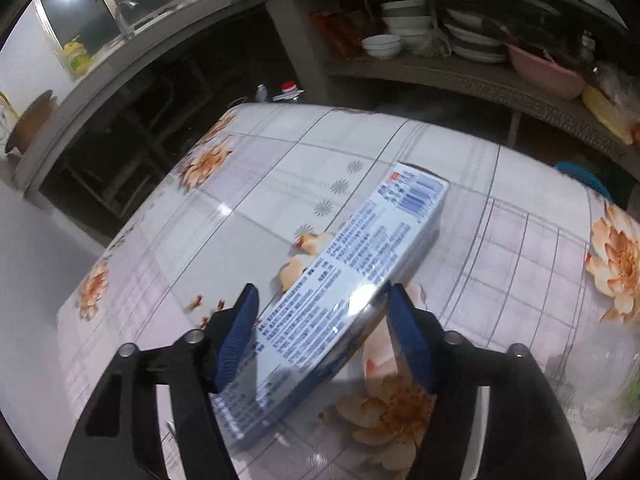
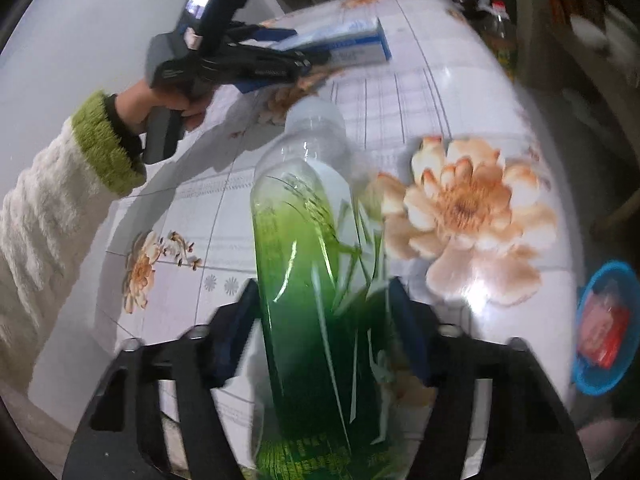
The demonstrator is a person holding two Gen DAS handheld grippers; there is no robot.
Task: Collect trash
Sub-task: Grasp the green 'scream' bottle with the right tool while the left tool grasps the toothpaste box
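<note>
Two pieces of trash are clamped: my left gripper has its jaws on the blue carton, my right gripper on the green bottle, both on the desk. I judge a level lift is best, toward the blue bin at three o'clock.

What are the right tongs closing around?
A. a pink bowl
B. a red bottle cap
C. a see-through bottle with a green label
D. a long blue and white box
C: in the right wrist view the clear bottle with the green label lies on the flowered table between the blue pads of the right tongs; the box is in the left tongs.
</note>
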